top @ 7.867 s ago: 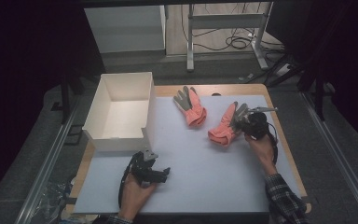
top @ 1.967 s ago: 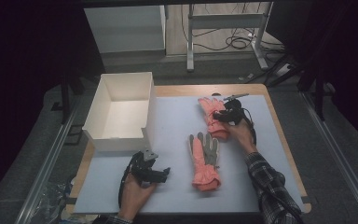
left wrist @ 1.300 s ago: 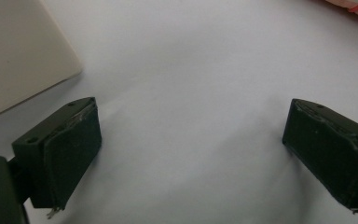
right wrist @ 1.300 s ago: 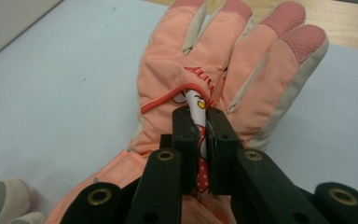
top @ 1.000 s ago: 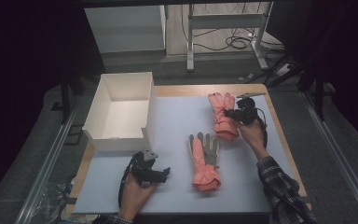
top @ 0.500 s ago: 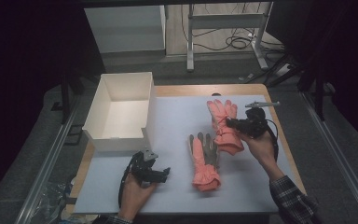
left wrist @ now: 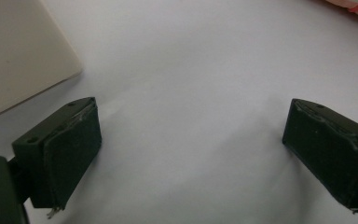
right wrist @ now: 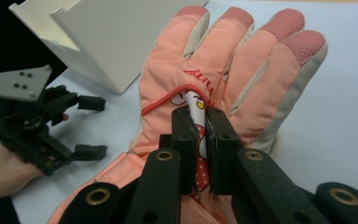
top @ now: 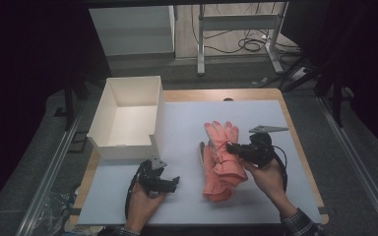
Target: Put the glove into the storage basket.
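My right gripper is shut on a fold in the back of a pink glove, which it holds over the middle right of the white mat. In the right gripper view the closed jaws pinch the printed patch of this glove, fingers pointing away. A second pink glove lies flat on the mat, partly under the held one. At the front left my left gripper rests on the mat, open, with bare mat between its jaws.
An open white box stands at the mat's back left, its corner close to the left gripper. The wooden table edge runs along the right. Table legs and cables lie on the floor beyond.
The right gripper has carried its glove from the back right toward the front and left, until it lies over the glove on the mat. The left gripper has stayed put.
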Demonstrator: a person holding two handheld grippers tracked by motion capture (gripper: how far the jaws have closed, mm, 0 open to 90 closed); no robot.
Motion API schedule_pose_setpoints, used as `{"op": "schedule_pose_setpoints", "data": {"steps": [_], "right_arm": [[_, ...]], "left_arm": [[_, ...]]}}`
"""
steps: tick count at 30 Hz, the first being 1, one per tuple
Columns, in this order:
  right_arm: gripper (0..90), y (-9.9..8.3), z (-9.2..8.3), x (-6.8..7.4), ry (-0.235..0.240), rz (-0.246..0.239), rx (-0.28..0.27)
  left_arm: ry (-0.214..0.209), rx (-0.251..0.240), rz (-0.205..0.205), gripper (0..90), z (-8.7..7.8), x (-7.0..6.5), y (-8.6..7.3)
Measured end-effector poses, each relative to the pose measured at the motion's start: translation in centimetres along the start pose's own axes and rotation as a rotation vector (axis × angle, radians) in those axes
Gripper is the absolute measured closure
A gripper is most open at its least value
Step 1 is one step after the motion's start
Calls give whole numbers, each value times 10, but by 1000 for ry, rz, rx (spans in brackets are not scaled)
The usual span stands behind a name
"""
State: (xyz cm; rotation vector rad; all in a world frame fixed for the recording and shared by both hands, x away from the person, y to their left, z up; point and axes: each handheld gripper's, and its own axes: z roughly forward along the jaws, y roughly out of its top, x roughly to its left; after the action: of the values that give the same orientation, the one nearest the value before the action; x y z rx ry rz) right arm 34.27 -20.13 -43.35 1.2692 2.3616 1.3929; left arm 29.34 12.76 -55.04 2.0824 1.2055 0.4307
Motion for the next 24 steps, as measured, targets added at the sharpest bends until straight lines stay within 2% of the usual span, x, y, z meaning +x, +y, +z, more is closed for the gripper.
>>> {"op": "schedule_pose_setpoints", "data": {"steps": [1, 4, 5, 12, 13, 16, 19, 20, 21, 22, 24], "right_arm": [[830, -5, 3, 8, 6, -1, 1], [830, -10, 7, 15, 6, -6, 4], [828, -17, 13, 21, -23, -33, 2], [820, -33, 28, 23, -56, -33, 15], [814, -38, 32, 23, -88, -45, 14], [809, -44, 35, 23, -112, -64, 14], [795, -51, 40, 26, -154, -116, 7], [795, -51, 40, 26, -154, -116, 7], [752, -51, 41, 27, -165, -140, 12], [752, -51, 41, 27, -165, -140, 12], [666, -50, 40, 26, -159, -155, 8]], "left_arm": [[0, 0, 0, 44, 0, 0, 0], [-1, 0, -3, 44, 0, 0, 0], [0, 0, 0, 44, 0, 0, 0], [0, -1, -2, 44, 0, 0, 0], [0, 0, 0, 44, 0, 0, 0], [1, 0, -1, 44, 0, 0, 0], [1, 0, 0, 44, 0, 0, 0], [1, 0, 0, 44, 0, 0, 0], [1, 0, 0, 44, 0, 0, 0], [1, 0, 0, 44, 0, 0, 0], [1, 0, -1, 44, 0, 0, 0]]}}
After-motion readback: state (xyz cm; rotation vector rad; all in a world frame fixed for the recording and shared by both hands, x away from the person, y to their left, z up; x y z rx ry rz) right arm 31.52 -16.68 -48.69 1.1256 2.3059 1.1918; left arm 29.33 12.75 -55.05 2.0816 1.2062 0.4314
